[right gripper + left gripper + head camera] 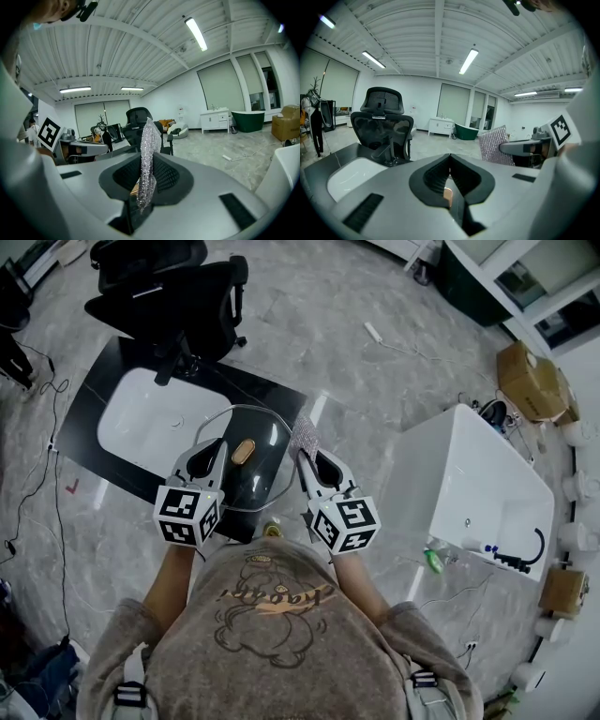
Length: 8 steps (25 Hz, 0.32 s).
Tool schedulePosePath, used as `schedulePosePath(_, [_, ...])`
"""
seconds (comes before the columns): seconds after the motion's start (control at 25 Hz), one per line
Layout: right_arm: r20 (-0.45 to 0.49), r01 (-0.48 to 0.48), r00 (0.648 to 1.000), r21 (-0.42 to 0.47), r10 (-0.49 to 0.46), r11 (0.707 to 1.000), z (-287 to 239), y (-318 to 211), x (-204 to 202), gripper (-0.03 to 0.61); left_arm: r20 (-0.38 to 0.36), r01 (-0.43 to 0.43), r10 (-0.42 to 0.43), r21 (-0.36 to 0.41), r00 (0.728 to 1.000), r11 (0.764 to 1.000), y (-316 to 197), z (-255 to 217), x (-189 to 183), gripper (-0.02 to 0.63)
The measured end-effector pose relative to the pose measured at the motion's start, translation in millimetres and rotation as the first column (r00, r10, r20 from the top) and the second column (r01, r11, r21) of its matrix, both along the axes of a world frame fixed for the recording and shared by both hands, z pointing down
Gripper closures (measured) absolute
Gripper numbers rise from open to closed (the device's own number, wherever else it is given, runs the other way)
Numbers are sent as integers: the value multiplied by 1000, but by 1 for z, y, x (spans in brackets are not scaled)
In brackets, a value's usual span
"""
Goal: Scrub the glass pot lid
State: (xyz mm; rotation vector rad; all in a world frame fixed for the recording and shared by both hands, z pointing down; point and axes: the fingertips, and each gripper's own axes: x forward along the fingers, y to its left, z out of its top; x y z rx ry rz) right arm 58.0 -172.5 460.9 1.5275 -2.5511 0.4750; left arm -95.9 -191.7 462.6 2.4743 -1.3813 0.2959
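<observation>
left claw (450, 165) pinched shut on thin rim of round glass pot lid (269, 468), oval wooden knob (243, 451) just beside; right claw (146, 161) clamped on flat glittery silver scouring cloth (149, 136), upright.

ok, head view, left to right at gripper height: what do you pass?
white sink basin → left gripper → glass pot lid → right gripper, clamped on the silver scrub cloth → white tub
</observation>
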Motion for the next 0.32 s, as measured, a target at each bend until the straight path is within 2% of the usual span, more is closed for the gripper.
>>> schedulePosePath(0.32, [-6, 3, 1000, -3, -3, 1000, 2, 0, 1, 497, 2, -3, 3, -19, 1000, 1000, 1, 6, 1, 597])
